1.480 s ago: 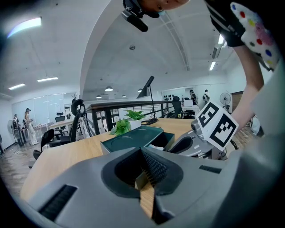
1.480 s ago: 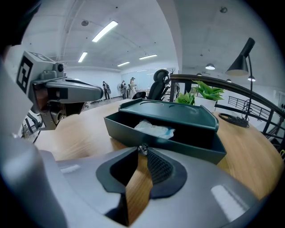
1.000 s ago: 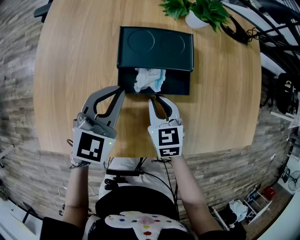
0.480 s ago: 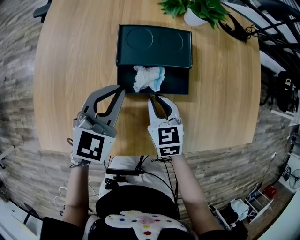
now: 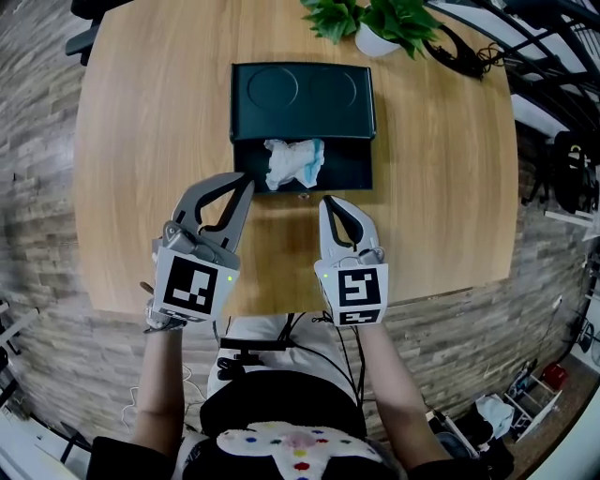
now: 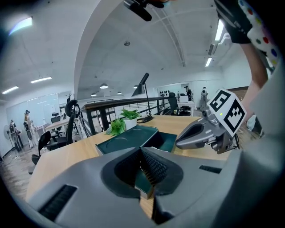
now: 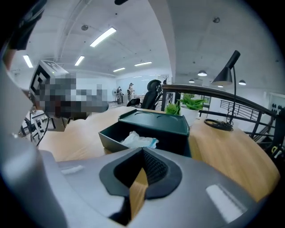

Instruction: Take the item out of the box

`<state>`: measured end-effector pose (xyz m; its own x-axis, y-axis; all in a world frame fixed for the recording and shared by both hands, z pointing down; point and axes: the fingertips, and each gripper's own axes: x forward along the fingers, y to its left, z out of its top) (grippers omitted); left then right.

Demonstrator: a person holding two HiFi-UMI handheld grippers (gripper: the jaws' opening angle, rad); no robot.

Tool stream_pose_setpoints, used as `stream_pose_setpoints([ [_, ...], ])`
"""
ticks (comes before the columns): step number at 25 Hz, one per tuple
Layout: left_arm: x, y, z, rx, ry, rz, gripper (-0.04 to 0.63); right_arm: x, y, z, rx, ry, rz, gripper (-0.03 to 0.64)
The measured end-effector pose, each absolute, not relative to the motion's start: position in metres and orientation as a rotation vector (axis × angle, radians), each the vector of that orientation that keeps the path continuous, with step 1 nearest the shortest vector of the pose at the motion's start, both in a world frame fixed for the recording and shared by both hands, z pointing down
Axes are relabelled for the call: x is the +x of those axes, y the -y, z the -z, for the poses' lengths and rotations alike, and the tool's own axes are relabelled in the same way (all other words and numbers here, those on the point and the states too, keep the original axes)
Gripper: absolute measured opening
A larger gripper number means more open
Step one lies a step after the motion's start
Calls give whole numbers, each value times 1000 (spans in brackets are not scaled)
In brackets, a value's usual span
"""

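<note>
A dark green box [image 5: 347, 175] stands open on the round wooden table [image 5: 141, 141], its lid [image 5: 302, 92] folded back behind it. Inside lies a crumpled white and blue item [image 5: 293, 161], also visible as a white wad [image 7: 139, 139] past the box's front wall [image 7: 116, 139]. My left gripper [image 5: 247, 178] is shut, its tip at the box's front left corner; nothing shows between its jaws [image 6: 141, 149]. My right gripper [image 5: 327, 201] is shut and empty, a little short of the box's front edge. It appears at the right [image 6: 178, 143] in the left gripper view.
A potted green plant [image 5: 375, 19] stands just behind the lid. Black cables and a lamp base [image 5: 469, 56] lie at the table's back right. The table's near edge [image 5: 281, 305] runs under both grippers' marker cubes.
My right gripper's jaws have closed with nothing in them, and it has drawn slightly back and to the right from the box's front. The left gripper stays at the corner.
</note>
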<state>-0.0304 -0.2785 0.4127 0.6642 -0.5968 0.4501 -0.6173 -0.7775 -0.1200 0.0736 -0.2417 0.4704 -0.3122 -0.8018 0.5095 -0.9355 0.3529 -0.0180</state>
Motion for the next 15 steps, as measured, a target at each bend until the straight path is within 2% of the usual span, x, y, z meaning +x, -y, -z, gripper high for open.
stream_pose_setpoints([
  [2,-26,281,-414,2809,999,-736,5,80,243,-459,1553,2201,-417,9],
  [6,-17,285,-419,2804,938,-780,63,93,241,-443,1607,2192,-392,8],
  [15,19,289,-438,2829,747,-936,100,114,227,-421,1704,2162,-397,8],
])
